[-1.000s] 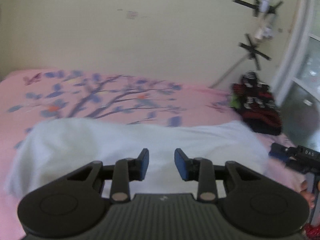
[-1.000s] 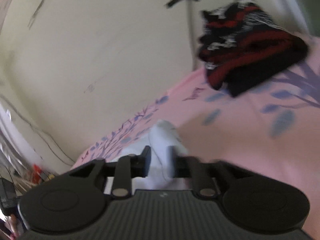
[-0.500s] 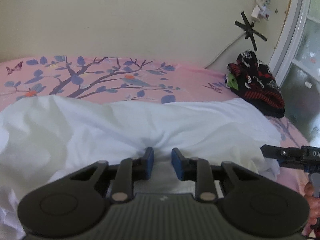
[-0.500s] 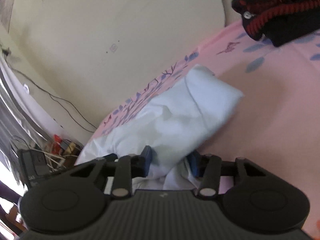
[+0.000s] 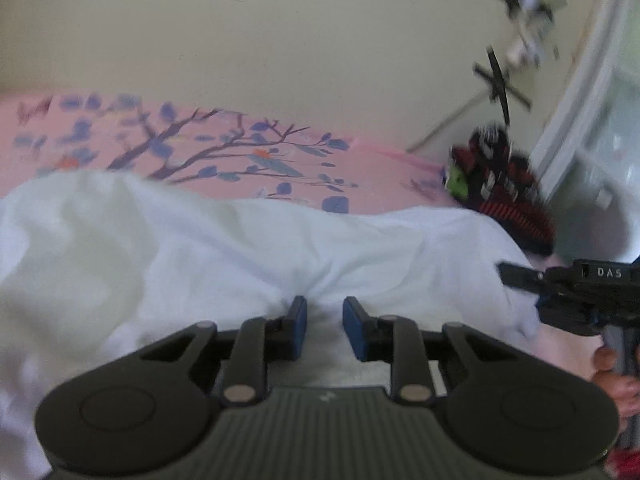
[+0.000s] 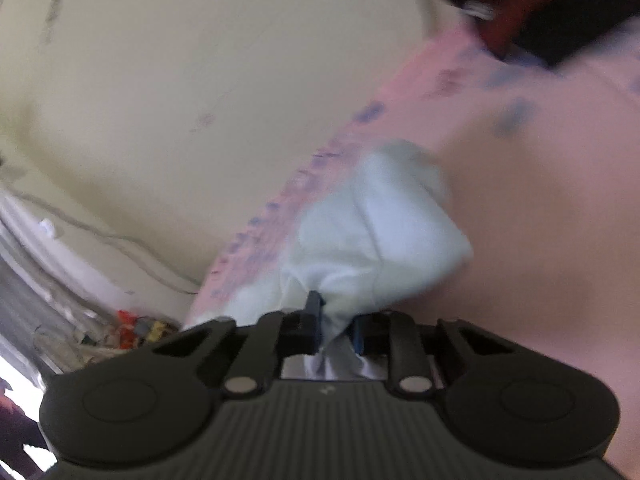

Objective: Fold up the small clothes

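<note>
Right tongs [image 6: 336, 320] have just been closing; we now clamp the white garment's [image 5: 248, 256] 3 o'clock edge. Left tongs [image 5: 324, 322] pinch its near hem. Garment sprawls unfolded on the bed [image 5: 248, 160]; folding barely begun.

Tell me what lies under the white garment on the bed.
The white garment lies on a pink bedsheet printed with blue-leaved branches, which shows beyond its far edge. Whatever sits directly beneath the cloth is covered and cannot be seen.
</note>
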Action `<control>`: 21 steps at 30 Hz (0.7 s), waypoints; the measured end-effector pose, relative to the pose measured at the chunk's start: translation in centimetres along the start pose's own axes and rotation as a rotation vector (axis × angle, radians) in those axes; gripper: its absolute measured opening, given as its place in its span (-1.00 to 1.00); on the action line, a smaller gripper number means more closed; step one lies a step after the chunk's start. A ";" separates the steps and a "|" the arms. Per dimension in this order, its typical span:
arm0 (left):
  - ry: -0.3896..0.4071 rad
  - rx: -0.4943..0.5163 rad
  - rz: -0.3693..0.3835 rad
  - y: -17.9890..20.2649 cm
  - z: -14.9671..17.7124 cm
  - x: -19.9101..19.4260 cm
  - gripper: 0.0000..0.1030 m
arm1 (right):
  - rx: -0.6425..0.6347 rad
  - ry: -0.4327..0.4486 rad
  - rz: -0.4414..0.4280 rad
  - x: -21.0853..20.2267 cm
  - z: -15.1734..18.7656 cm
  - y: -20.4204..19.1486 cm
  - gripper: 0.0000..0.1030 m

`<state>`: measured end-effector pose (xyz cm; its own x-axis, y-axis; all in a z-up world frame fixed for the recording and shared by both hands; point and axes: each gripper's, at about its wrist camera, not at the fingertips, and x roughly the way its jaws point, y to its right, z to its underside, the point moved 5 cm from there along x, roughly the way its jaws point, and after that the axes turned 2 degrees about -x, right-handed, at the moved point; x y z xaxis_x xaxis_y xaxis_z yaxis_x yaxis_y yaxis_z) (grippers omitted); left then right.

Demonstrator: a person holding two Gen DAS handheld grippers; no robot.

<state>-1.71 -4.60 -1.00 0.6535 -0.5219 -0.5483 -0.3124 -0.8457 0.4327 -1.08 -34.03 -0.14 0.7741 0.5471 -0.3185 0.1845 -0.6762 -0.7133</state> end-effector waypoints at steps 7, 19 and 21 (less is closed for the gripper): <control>0.333 -0.219 -0.083 -9.2 -1.6 -13.7 -0.37 | -0.353 -0.129 -0.187 6.3 1.0 -15.1 -0.73; 0.354 -0.311 -0.214 -13.9 0.8 -17.9 -0.15 | -0.599 -0.392 -0.356 15.2 10.4 -23.9 -0.01; 0.343 -0.282 -0.188 -13.2 0.2 -16.9 -0.15 | -0.603 -0.292 -0.337 12.9 8.4 -23.0 -0.01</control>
<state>-8.75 15.31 2.43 0.8854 -0.2559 -0.3881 0.0008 -0.8340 0.5518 -0.41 -7.24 6.95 0.4399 0.8245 -0.3559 0.7483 -0.5557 -0.3623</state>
